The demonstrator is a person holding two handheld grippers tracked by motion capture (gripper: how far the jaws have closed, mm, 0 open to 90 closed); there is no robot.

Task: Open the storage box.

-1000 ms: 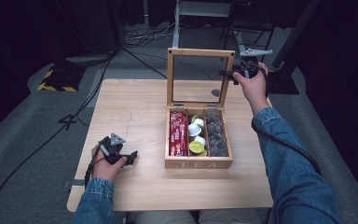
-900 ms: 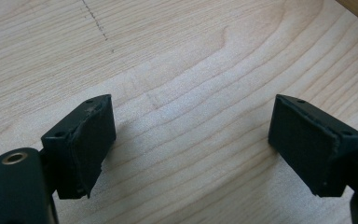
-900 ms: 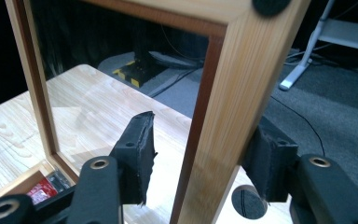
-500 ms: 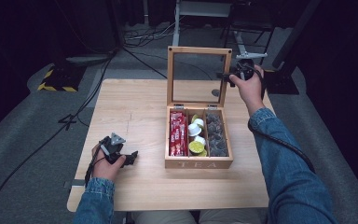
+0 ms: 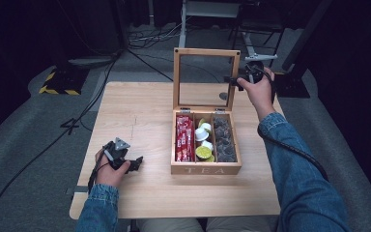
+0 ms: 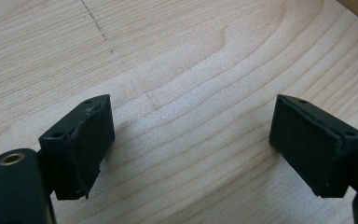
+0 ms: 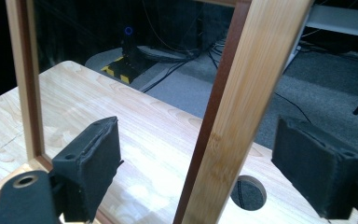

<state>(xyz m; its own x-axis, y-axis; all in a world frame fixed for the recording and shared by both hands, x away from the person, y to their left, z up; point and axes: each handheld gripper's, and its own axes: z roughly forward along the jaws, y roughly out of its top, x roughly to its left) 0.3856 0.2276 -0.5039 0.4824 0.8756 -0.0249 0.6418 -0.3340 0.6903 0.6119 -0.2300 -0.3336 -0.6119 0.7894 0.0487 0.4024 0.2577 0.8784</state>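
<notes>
A wooden tea box [image 5: 206, 169] stands on the table with its glass-paned lid [image 5: 206, 52] raised upright. Inside are red packets [image 5: 184, 137], small white and yellow-green pods [image 5: 203, 142] and dark bags [image 5: 223, 140]. My right gripper [image 5: 234, 81] is at the lid's right edge. Its jaws have just been opening, and the lid's wooden frame [image 7: 247, 93] stands between the pads [image 7: 95, 158] with a gap on both sides. My left gripper [image 5: 137, 162] rests low over the table left of the box, open [image 6: 191, 144] with only bare wood between its jaws.
The light wooden table [image 5: 140, 111] has a round cable hole [image 5: 223, 95] behind the box, also seen in the right gripper view [image 7: 248, 192]. Cables and stands lie on the dark floor [image 5: 140, 43] beyond the far edge.
The right gripper's jaws have spread apart around the lid's right edge. The lid stays upright. The left hand has not moved.
</notes>
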